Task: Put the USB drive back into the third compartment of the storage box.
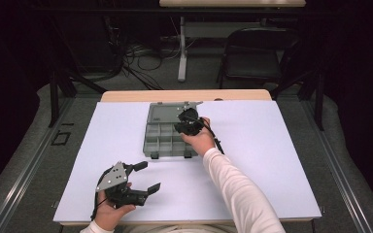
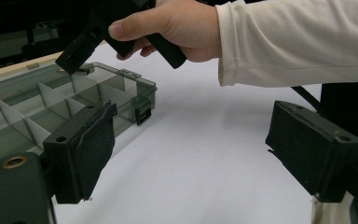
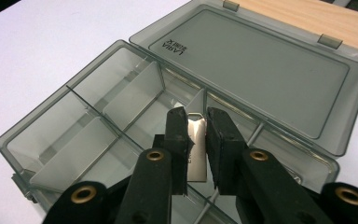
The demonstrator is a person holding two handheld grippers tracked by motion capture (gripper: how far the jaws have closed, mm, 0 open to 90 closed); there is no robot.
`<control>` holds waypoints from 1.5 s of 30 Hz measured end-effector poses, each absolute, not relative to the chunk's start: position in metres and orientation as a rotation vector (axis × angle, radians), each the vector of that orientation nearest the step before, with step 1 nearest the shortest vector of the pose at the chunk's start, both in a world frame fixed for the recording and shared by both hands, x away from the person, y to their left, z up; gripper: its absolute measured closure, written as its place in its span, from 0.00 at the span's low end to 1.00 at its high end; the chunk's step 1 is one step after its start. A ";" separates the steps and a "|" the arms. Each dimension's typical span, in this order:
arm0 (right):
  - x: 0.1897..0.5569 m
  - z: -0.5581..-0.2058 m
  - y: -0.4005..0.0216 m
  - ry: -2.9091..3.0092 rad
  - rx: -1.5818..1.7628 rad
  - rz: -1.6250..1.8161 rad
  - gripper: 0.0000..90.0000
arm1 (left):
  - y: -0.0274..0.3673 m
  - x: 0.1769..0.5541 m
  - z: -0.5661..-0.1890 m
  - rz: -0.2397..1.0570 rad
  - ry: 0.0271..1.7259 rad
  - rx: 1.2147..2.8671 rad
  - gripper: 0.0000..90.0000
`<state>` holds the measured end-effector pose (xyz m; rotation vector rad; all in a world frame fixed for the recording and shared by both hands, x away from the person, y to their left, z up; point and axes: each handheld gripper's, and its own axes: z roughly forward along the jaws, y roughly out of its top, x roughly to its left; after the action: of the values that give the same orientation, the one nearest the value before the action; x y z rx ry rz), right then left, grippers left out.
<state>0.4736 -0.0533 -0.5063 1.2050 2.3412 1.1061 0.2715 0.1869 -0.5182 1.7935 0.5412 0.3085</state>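
Note:
A grey see-through compartment box (image 1: pixel 150 141) lies on the white mat with its lid (image 1: pixel 167 112) folded back flat. My right gripper (image 1: pixel 187 124) hangs over the box's right-hand compartments. In the right gripper view it (image 3: pixel 196 115) is shut on a small flat silver metal piece (image 3: pixel 197 147), held just above a compartment of the box (image 3: pixel 37 123). My left gripper (image 1: pixel 149 176) rests near the mat's front left, apart from the box. Its jaws stand wide open in the left gripper view (image 2: pixel 191 126) with nothing between them. That view also has the box (image 2: pixel 137 86) and the right gripper (image 2: pixel 77 56).
The white mat (image 1: pixel 272 160) covers most of a wooden table (image 1: pixel 184 95). The box's dividers (image 3: pixel 133 93) form several compartments; those in sight hold nothing. Beyond the table stand a folding chair (image 1: pixel 252 53) and a table leg with loose cables (image 1: pixel 182 48).

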 end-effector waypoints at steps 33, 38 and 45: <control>0.481 -0.521 -0.051 2.327 1.225 1.102 0.88 | 0.187 0.272 -0.518 0.307 0.539 1.794 0.16; 0.482 -0.522 -0.051 2.331 1.223 1.102 0.88 | 0.187 0.271 -0.518 0.306 0.539 1.794 0.16; 0.482 -0.522 -0.051 2.335 1.225 1.103 0.88 | 0.187 0.272 -0.518 0.306 0.540 1.796 0.16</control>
<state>0.4815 -0.0505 -0.5224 1.2254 2.3349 1.1028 0.2716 0.1871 -0.5184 1.7961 0.5398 0.3058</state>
